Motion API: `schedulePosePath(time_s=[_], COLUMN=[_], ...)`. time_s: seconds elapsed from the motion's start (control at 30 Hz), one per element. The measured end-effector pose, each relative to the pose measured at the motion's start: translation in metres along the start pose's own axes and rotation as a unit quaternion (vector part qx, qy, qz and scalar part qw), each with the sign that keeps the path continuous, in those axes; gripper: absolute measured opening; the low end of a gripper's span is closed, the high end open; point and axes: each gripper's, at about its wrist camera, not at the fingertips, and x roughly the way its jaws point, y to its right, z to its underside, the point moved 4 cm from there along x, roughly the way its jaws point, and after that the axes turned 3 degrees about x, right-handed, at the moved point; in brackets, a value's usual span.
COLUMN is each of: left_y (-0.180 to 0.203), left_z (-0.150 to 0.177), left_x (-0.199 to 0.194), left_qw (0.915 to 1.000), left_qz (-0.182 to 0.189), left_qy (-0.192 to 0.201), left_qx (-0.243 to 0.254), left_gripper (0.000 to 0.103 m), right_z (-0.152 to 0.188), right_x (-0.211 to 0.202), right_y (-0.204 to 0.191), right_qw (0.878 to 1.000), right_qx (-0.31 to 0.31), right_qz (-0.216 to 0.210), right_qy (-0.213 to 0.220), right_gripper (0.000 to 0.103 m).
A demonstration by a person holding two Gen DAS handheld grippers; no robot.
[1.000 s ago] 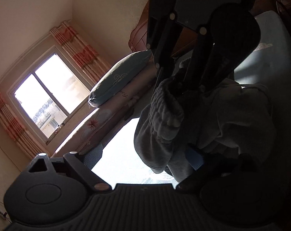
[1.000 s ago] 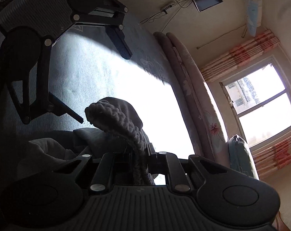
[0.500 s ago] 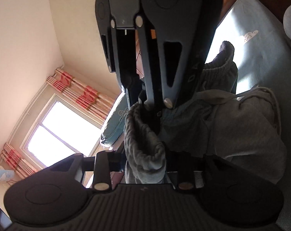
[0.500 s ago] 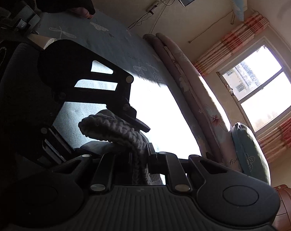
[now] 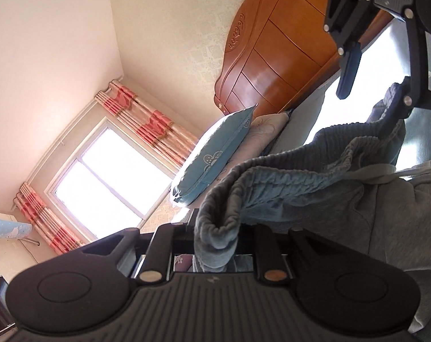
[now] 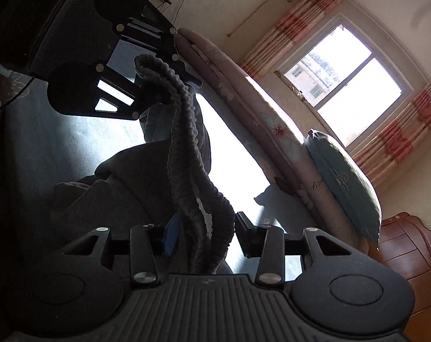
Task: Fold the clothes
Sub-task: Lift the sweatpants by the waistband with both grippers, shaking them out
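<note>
I had the grey sweatpants lifted by their elastic waistband, one gripper at each end of it. My left gripper was closed on the near end: the gathered band bunched up between its fingers, folded over and pinched tight, with no gap showing on either side of the cloth. From there the waistband ran away to the far right, where my right gripper met it from above; in that view one blue-padded finger stood clear of the fabric while the other side was buried behind the band.

In the right wrist view the waistband rose as a dark ribbed rope from between my right gripper's fingers up to the left gripper at the far left. The right jaws looked partly apart, the blue pad on the left touching the cloth and the black finger on the right standing just beside it, so I could not tell whether it truly gripped or only cradled the band.

The rest of the pants hung in loose folds over the blue bedsheet, a pale drawstring trailing across them. Beyond lay a blue pillow, the wooden headboard and the bright window with red-patterned curtains.
</note>
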Motion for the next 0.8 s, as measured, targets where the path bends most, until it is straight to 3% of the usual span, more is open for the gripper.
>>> schedulePosePath(time_s=[0.1,0.43,0.57,0.8], left_y=[-0.011,-0.052,-0.065,-0.094], left_z=[-0.005,-0.01,-0.018,-0.042], left_x=[-0.001,-0.011,-0.016,-0.018], left_qw=[0.9998,0.9983,0.997,0.9956], left_qz=[-0.017,-0.041,-0.057,-0.071], left_qy=[-0.003,-0.011,-0.01,0.012], left_qx=[-0.014,-0.041,-0.051,-0.059], left_gripper=[0.017,0.018,0.018,0.019], right_z=[0.014,0.009,0.013,0.034], right_x=[0.004,0.026,0.031,0.017], right_y=[0.007,0.0,-0.012,-0.032], right_qw=[1.0,0.994,0.996,0.999], right_qx=[0.015,0.097,0.086,0.035], right_qz=[0.013,-0.035,-0.034,0.013], right_qy=[-0.004,0.016,0.003,-0.003], right_gripper=[0.065,0.069,0.069,0.069])
